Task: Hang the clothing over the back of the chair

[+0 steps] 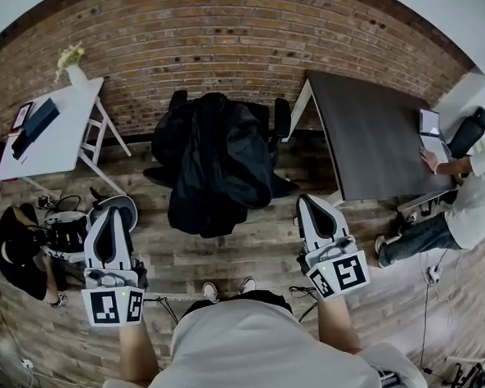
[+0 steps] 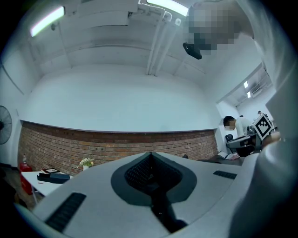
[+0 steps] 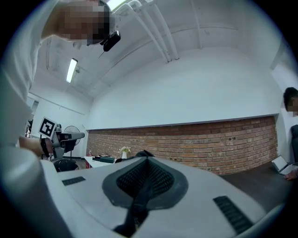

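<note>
Risk check, left to right. Left tongs (image 1: 110,213) are fully closed with nothing between them, held out over the floor well short of the chair. Gear (image 1: 65,233) and cables (image 1: 163,299) lie on the floor on that side, a snag hazard if the person steps in.

Black clothing (image 1: 216,162) is draped over the chair (image 1: 280,119) at centre. Most of it looks to hang down one side toward the floor. That uneven weight could pull it off the back. Can't tell how much sits over the top edge. The chair looks like a swivel office type, so a tug could spin or roll it and dump the cloth.

Right tongs (image 1: 310,201) are likewise closed and empty, apart from the cloth. Any regrip needs them opened first.
</note>
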The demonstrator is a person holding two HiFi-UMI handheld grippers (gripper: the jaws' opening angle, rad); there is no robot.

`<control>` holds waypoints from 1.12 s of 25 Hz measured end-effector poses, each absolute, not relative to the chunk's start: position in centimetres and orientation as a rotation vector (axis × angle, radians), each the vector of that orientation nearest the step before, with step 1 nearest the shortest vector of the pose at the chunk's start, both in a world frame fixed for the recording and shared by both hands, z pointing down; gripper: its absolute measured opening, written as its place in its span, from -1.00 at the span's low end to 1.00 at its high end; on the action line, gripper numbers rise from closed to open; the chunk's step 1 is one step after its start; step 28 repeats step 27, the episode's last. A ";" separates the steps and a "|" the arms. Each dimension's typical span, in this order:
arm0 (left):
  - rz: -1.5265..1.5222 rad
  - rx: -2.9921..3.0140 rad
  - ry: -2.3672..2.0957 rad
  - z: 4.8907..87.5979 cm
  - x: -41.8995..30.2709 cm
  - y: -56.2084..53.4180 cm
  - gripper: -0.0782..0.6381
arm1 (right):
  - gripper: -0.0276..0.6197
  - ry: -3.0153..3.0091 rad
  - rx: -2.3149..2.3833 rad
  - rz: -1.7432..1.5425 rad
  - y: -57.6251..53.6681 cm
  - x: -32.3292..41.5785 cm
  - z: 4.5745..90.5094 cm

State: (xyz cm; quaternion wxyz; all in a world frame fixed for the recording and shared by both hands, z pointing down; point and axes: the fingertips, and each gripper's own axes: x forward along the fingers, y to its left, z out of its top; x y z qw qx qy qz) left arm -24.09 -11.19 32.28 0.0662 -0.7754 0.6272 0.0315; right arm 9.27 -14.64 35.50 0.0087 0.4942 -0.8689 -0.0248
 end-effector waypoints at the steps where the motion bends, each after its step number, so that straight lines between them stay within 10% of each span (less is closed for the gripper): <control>1: 0.095 -2.337 1.892 32.3 -24.1 -11.2 -0.72 | -0.86 -2.713 1.543 -0.081 -14.7 9.2 35.5; 28: 0.083 -2.327 1.940 33.1 -25.4 -11.3 -0.72 | -0.86 -2.741 1.483 -0.091 -16.1 7.0 36.0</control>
